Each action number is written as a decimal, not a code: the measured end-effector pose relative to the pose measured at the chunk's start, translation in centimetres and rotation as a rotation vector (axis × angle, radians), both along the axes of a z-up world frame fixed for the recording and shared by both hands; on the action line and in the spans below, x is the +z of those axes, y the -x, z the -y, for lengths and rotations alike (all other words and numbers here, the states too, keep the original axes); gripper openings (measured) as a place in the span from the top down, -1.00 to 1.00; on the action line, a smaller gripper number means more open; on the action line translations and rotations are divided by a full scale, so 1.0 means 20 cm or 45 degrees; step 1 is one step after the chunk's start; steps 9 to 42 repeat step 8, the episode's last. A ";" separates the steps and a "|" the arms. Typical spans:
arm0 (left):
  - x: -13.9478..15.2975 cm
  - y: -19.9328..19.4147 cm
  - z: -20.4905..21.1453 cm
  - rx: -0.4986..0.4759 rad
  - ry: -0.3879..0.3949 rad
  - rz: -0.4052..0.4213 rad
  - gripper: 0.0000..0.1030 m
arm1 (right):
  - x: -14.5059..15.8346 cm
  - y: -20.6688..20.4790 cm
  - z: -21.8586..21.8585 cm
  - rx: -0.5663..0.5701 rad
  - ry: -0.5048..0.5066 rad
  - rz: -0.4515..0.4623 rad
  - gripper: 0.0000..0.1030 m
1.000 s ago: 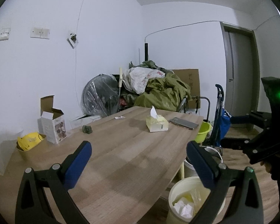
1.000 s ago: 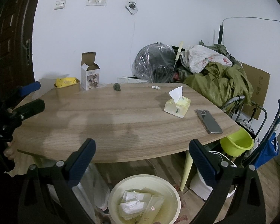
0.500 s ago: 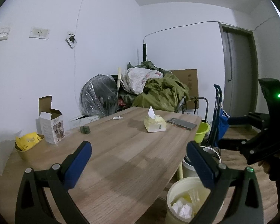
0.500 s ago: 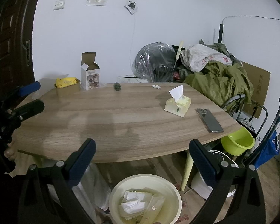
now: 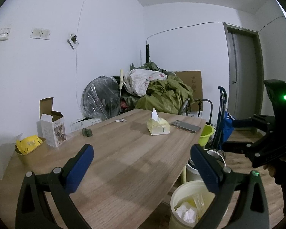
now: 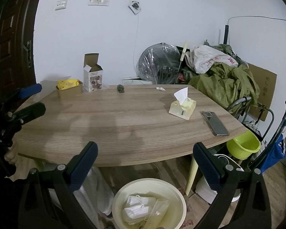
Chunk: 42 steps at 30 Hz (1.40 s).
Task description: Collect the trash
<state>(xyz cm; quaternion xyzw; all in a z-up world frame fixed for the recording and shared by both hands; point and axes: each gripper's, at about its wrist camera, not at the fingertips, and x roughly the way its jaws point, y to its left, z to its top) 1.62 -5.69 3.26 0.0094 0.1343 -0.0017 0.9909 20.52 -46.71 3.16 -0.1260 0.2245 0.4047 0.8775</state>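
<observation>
A pale yellow trash bin (image 6: pixel 149 202) with crumpled paper and wrappers in it stands on the floor under the table's near edge; it also shows in the left wrist view (image 5: pixel 192 204). My left gripper (image 5: pixel 142 167) is open and empty above the wooden table (image 5: pixel 124 152). My right gripper (image 6: pixel 145 164) is open and empty above the bin. On the table lie a small white wrapper scrap (image 6: pixel 160 89), a dark crumpled lump (image 6: pixel 120 88), an open white carton (image 6: pixel 92 76) and a brown box holding a yellow bag (image 6: pixel 69 86).
A tissue box (image 6: pixel 182 107) and a phone (image 6: pixel 215 123) lie on the table's right part. A green basin (image 6: pixel 243 146), a white bucket and a blue cart stand by the right end. A wrapped fan and piled green cloth fill the back corner.
The left gripper has shifted slightly, so the table objects sit a little further left in its view. Both grippers stay open and empty. The right view is almost unchanged.
</observation>
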 end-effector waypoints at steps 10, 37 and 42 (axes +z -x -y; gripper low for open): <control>-0.01 0.00 -0.01 -0.003 0.006 -0.007 -0.97 | -0.01 0.00 -0.01 0.003 0.003 -0.003 -0.93; -0.01 0.00 -0.01 -0.003 0.006 -0.007 -0.97 | -0.01 0.00 -0.01 0.003 0.003 -0.003 -0.93; -0.01 0.00 -0.01 -0.003 0.006 -0.007 -0.97 | -0.01 0.00 -0.01 0.003 0.003 -0.003 -0.93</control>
